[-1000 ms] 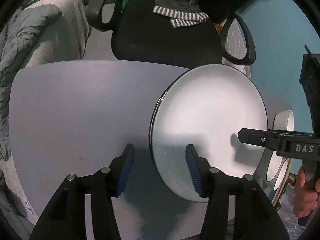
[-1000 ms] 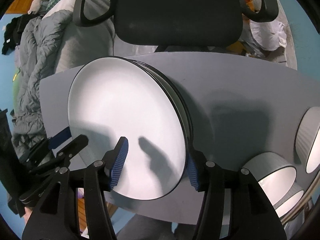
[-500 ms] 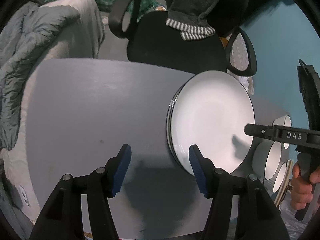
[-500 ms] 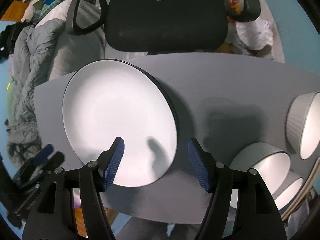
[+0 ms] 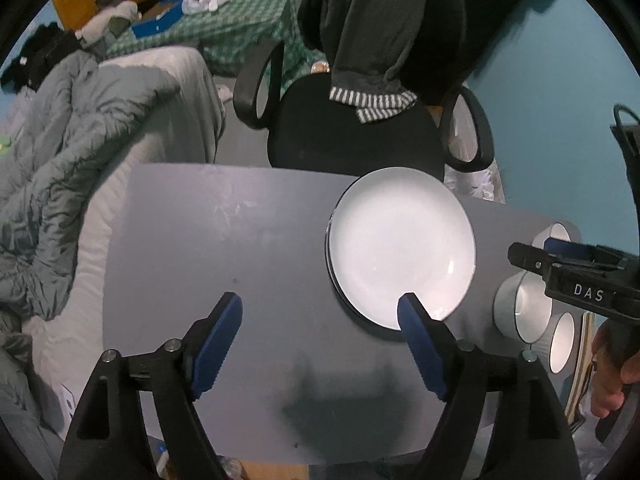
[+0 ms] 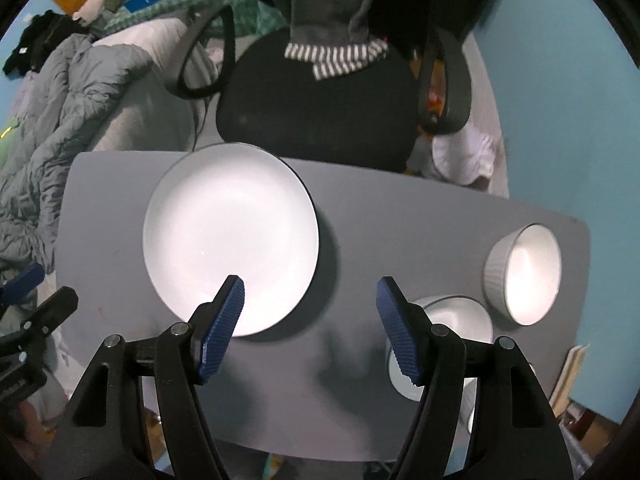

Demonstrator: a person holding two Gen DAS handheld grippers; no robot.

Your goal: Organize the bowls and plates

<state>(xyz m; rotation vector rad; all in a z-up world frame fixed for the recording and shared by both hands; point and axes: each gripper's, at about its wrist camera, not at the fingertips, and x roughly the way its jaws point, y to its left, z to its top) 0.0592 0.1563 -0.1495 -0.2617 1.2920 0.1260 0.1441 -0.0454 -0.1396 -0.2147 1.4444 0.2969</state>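
Plates (image 6: 232, 236) sit stacked on the grey table (image 6: 380, 216), bowls (image 6: 524, 274) clustered near its right edge. My left gripper (image 5: 320, 344) and right gripper (image 6: 310, 320) hang above, jaws spread wide, empty.

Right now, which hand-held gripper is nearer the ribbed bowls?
Right. The right hand-held gripper hangs open just above the ribbed bowls, its right finger overlapping the nearest one. The left hand-held gripper is open over bare table, beyond the plate stack.
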